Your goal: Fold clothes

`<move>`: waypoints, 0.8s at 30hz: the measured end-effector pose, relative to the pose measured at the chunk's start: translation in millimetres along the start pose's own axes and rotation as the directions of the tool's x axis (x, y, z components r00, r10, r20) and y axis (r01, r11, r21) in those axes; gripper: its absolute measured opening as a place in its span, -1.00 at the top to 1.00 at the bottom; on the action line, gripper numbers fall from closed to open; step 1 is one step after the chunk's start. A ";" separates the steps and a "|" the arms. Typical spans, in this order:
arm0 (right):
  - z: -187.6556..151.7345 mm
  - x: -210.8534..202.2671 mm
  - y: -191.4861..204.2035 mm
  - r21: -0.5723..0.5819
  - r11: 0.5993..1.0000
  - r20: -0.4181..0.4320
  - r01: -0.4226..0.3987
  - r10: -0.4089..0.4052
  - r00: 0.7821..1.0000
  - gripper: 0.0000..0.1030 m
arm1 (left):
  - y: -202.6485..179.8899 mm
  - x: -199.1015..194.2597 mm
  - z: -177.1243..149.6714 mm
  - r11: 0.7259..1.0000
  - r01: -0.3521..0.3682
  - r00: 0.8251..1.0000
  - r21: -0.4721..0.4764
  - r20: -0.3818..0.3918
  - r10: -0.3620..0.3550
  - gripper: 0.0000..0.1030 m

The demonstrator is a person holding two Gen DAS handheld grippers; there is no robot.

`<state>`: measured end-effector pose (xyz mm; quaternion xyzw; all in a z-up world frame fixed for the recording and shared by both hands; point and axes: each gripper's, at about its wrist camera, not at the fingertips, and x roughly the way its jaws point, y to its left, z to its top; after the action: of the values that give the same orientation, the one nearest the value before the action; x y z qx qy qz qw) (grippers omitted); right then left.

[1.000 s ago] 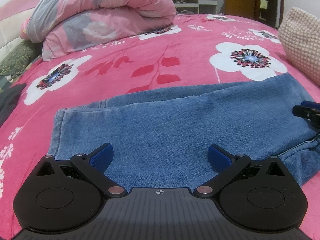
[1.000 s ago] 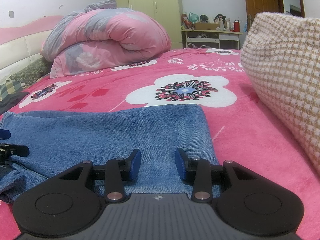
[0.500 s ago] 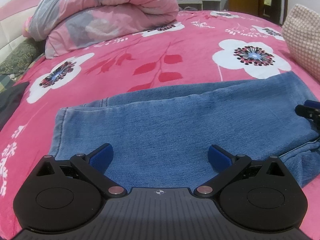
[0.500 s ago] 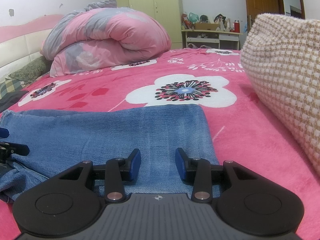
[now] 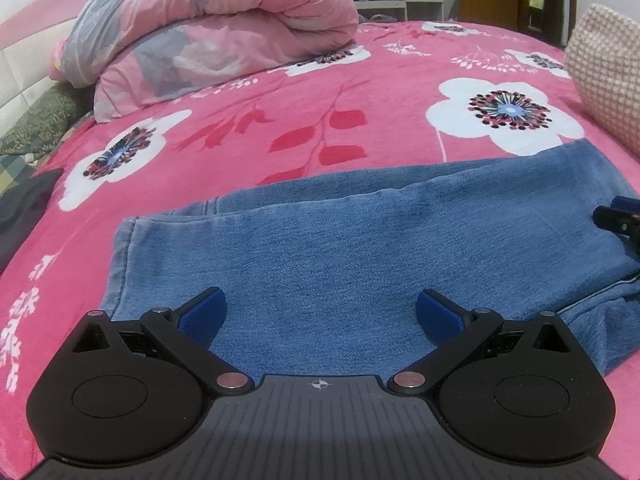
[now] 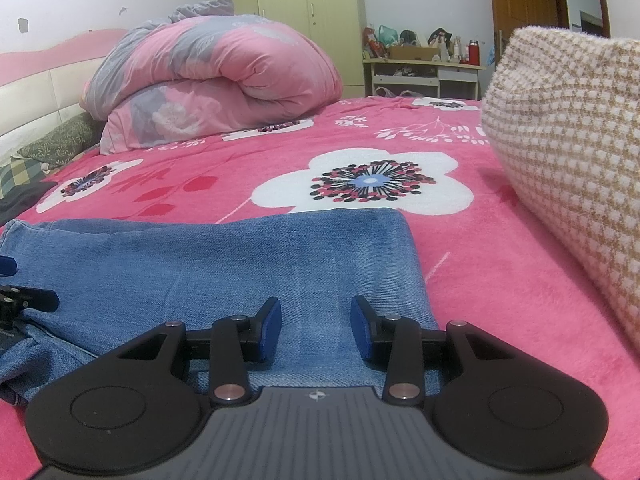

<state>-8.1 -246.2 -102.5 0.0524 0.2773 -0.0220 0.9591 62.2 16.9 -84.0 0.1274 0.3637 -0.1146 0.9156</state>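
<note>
You hold both grippers low over the jeans (image 5: 340,248), which lie flat across the near part of a pink flowered bedspread (image 5: 360,92). The denim is folded into a long band running left to right, its hem end at the left in the left wrist view and a straight folded edge at the right in the right wrist view. Along the near edge a looser layer of denim bunches beneath the band.

Your left gripper (image 5: 320,312) has its jaws spread wide, blue pads (image 5: 202,316) well apart over the near left part of the jeans, nothing between them. Your right gripper (image 6: 314,328) stands partly spread, a clear gap between its pads (image 6: 270,330), poised over the right end of the jeans near the folded edge. Neither claw pinches cloth; whether the fingertips touch the denim cannot be told.

Each gripper shows at the edge of the other's view, so they are side by side along the same garment.

A rolled pink and grey quilt (image 6: 216,84) rests at the far left of the bed. A cream and tan checked cushion (image 6: 568,152) rises at the right, apart from the jeans. Beyond the bed stand a desk (image 6: 424,74) with clutter and a pale wardrobe (image 6: 292,8).
</note>
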 end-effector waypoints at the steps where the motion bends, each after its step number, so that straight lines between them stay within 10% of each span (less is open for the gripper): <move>1: 0.0 0.0 0.0 0.000 1.000 0.000 0.000 0.000 1.000 0.21 | -0.6 -0.1 0.1 1.000 -0.003 1.000 0.003 0.001 0.003 -1.00; 24: -0.5 -0.6 -1.5 0.008 1.000 0.005 -0.008 0.008 1.000 0.20 | -16.3 -4.2 1.4 0.995 -0.085 0.996 0.061 0.012 0.085 -1.00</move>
<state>-8.9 -247.7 -102.7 0.0575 0.2748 -0.0195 0.9596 55.2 1.6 -82.6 0.1700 0.3499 -0.0872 0.9171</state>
